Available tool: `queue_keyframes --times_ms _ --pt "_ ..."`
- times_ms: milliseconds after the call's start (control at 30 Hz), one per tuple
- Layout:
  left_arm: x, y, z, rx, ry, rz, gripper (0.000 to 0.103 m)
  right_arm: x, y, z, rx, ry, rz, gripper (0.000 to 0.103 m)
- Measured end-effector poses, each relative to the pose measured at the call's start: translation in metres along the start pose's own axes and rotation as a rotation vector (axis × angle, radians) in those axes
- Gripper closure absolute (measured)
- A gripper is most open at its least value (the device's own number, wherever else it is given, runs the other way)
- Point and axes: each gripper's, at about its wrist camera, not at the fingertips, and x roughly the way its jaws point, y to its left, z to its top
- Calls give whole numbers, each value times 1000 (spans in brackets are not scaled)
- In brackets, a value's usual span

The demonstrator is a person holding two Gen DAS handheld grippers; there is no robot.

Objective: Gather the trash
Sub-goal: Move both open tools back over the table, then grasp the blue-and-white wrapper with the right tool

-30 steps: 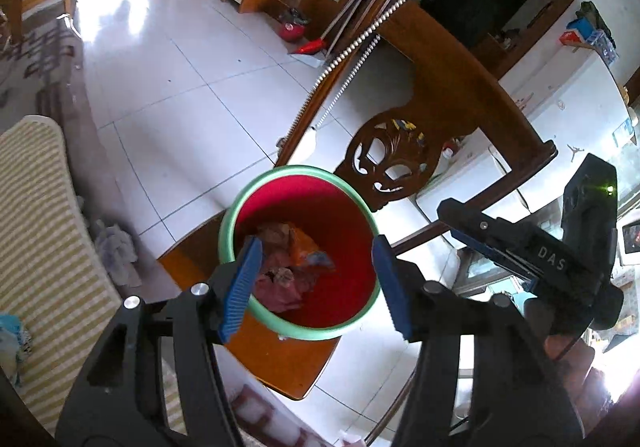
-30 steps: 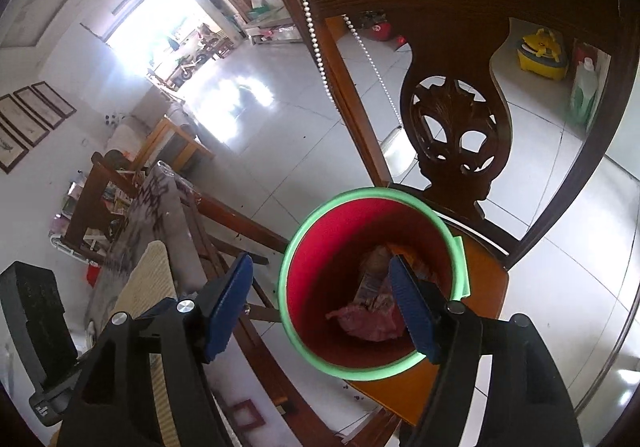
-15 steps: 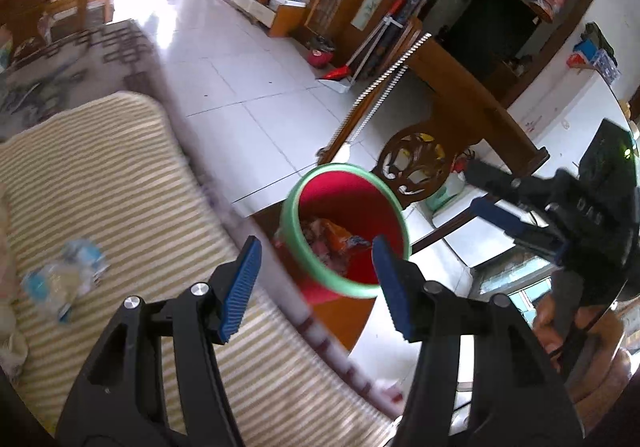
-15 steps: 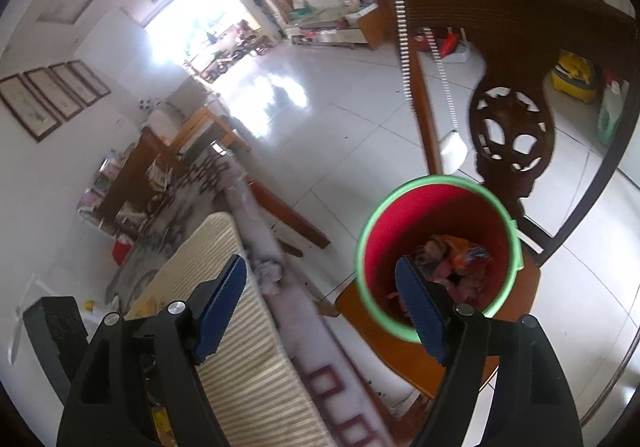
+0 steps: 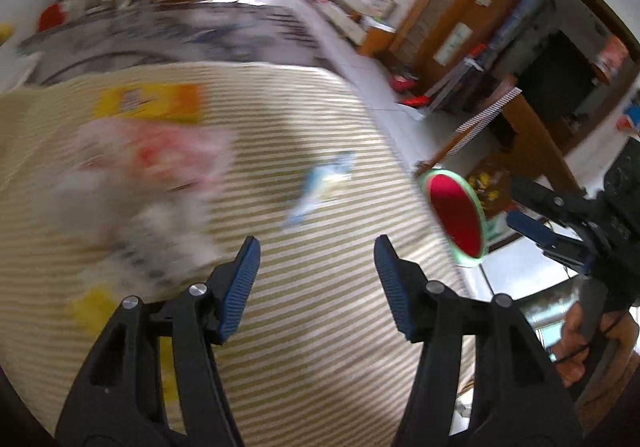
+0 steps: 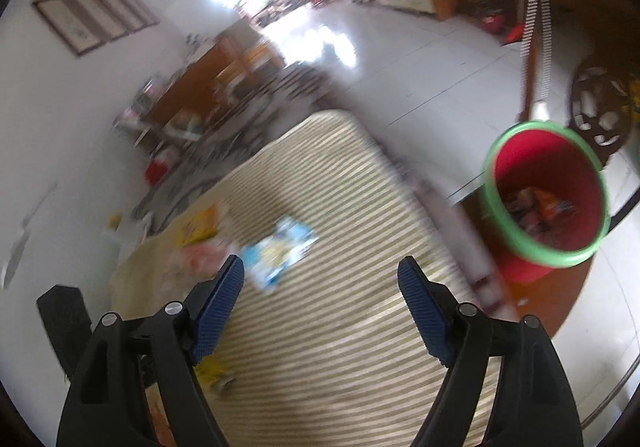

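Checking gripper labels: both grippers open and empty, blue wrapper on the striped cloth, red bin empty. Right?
Not quite: the red bin already holds trash, as the right wrist view shows. Left gripper and right gripper are open and empty; the blue wrapper lies on the striped cloth.

both wrist cameras looked down along their fingers at the striped mat (image 5: 320, 327), from close above it. both views shared the blue wrapper (image 6: 276, 251) and the red bin (image 6: 548, 203), which lay to the right in each.
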Motion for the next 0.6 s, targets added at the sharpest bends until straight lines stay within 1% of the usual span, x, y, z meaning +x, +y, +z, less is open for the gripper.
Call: queue_keyframes --times_ms 100,167,233,300,333,467,533,567,600 --pt "-12 46 -14 -60 16 62 46 19 35 -22 -48 56 25 25" --pt "-15 66 -24 -100 38 89 46 31 53 -34 -72 88 38 25" --pt "-15 87 -37 -167 74 93 46 39 69 -44 -91 112 48 25" --pt "-12 102 -46 -211 103 75 45 45 83 -52 -109 127 54 25" --pt "-8 106 -52 -233 131 60 44 47 88 -56 -114 130 55 25" --pt "9 110 -61 -260 183 33 41 52 105 -65 -139 144 51 25" --pt "9 108 -63 -251 171 24 41 53 110 -68 -147 150 48 25" --pt "9 106 -62 -238 170 22 44 54 112 -70 -150 152 47 25" --pt "8 106 -61 -228 171 31 51 55 114 -72 -152 155 44 25"
